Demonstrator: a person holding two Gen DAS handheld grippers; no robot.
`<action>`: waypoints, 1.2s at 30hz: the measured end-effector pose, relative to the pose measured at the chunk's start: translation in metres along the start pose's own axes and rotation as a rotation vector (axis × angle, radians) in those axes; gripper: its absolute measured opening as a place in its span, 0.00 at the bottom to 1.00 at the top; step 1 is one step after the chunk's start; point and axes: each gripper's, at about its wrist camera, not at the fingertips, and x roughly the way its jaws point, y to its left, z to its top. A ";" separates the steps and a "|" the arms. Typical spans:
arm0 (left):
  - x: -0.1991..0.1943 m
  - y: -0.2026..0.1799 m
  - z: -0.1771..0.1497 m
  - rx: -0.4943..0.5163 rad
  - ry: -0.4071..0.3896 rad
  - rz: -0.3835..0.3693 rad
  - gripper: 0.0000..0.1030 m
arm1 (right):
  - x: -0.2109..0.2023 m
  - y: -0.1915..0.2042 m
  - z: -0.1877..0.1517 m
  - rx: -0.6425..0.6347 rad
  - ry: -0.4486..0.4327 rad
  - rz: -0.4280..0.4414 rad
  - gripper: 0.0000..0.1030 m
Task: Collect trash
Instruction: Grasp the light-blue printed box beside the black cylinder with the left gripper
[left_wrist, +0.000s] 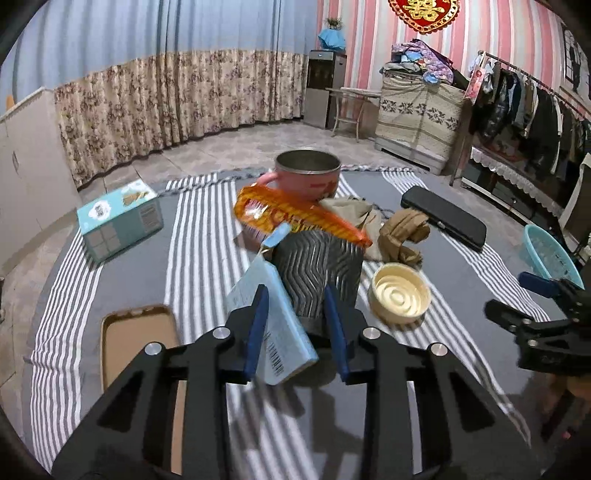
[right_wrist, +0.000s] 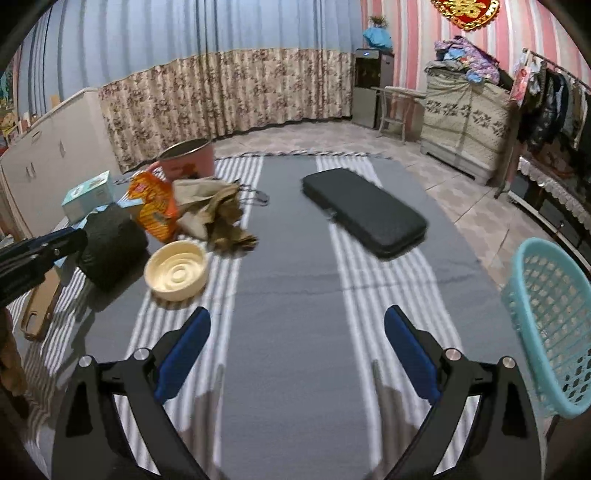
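1. My left gripper (left_wrist: 295, 325) is partly open around a dark ribbed bin (left_wrist: 317, 273), a light blue carton (left_wrist: 273, 325) between its fingers; I cannot tell if it grips.
2. An orange wrapper (left_wrist: 295, 216) lies across the bin's top, mid-table.
3. My right gripper (right_wrist: 297, 350) is wide open, empty, above the striped tablecloth (right_wrist: 295, 280).
4. A turquoise basket (right_wrist: 550, 325) stands at the table's right edge.

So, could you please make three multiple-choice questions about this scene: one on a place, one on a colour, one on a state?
1. Where is the bowl?
A. beside the bin, on the cloth
B. in the pink pot
C. on the black case

2. What colour is the basket?
A. pink
B. turquoise
C. black

3. How is the right gripper?
A. shut on a wrapper
B. open, empty
C. shut on the bowl

Answers: 1 A, it sits on the cloth just right of the bin; 2 B, its lattice wall is turquoise; 3 B, the fingers stand wide apart with only cloth between.
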 end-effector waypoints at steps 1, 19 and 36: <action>-0.002 0.004 -0.002 -0.010 0.000 -0.007 0.31 | 0.004 0.007 0.000 -0.012 0.012 0.003 0.90; 0.038 -0.019 0.005 0.054 0.056 -0.037 0.69 | 0.029 0.011 -0.006 0.031 0.100 -0.025 0.90; 0.022 0.023 0.002 -0.061 0.006 -0.045 0.51 | 0.034 0.010 -0.006 0.063 0.106 -0.007 0.90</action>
